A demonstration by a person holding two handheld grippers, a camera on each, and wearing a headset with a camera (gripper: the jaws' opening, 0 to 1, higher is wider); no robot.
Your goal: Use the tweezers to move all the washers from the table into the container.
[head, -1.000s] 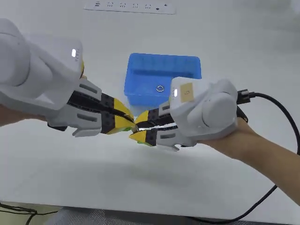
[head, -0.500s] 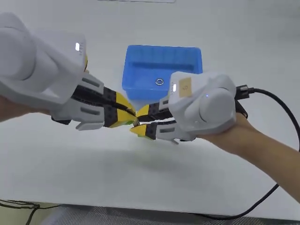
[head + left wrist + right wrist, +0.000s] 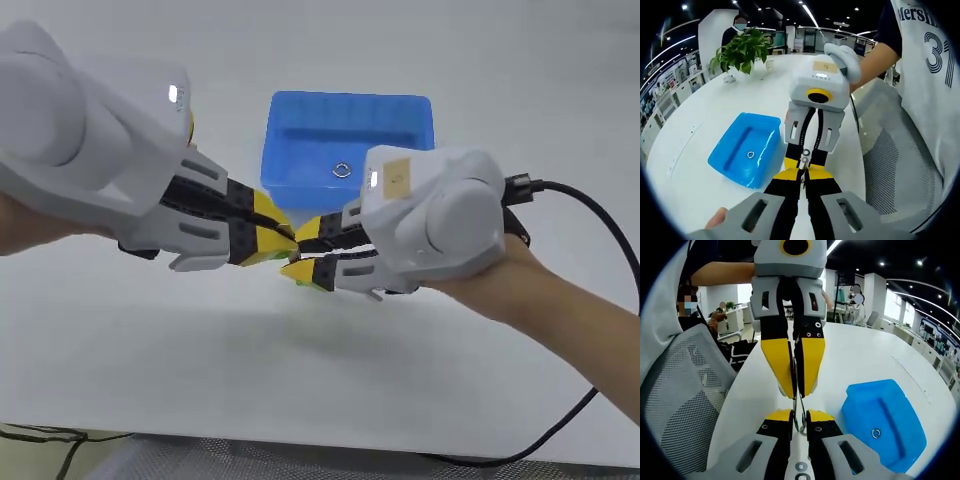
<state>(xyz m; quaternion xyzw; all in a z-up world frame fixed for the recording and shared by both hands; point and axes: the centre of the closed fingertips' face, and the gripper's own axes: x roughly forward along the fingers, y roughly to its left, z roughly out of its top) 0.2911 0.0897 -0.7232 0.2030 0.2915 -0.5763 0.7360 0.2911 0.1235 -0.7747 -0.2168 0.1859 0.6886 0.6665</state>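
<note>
Left claw [image 3: 281,243] and right claw [image 3: 301,263] both clamp the tweezers [image 3: 800,415], probably light, springy and slick, best held mid-shank, at six o'clock from the container [image 3: 400,160].

White workbench [image 3: 300,380], grey mesh chair [image 3: 685,405] beside it — potted plant [image 3: 742,50], dark ceiling [image 3: 865,252] with strip lights [image 3: 809,15].

1. I read the tabletop [image 3: 200,380] as a smooth white surface with a soft, low sheen.
2. The container [image 3: 278,165] looks like glossy blue plastic, and the washer [image 3: 342,170] in it is bright metal.
3. The left gripper [image 3: 286,246] and right gripper [image 3: 300,264] both have smooth white plastic shells. Their fingers [image 3: 811,357] are matt yellow and black.
4. The tweezers [image 3: 799,412] look like thin, shiny metal.
5. The chair [image 3: 685,405] is grey woven mesh, and the cable [image 3: 590,215] is matt black.
</note>
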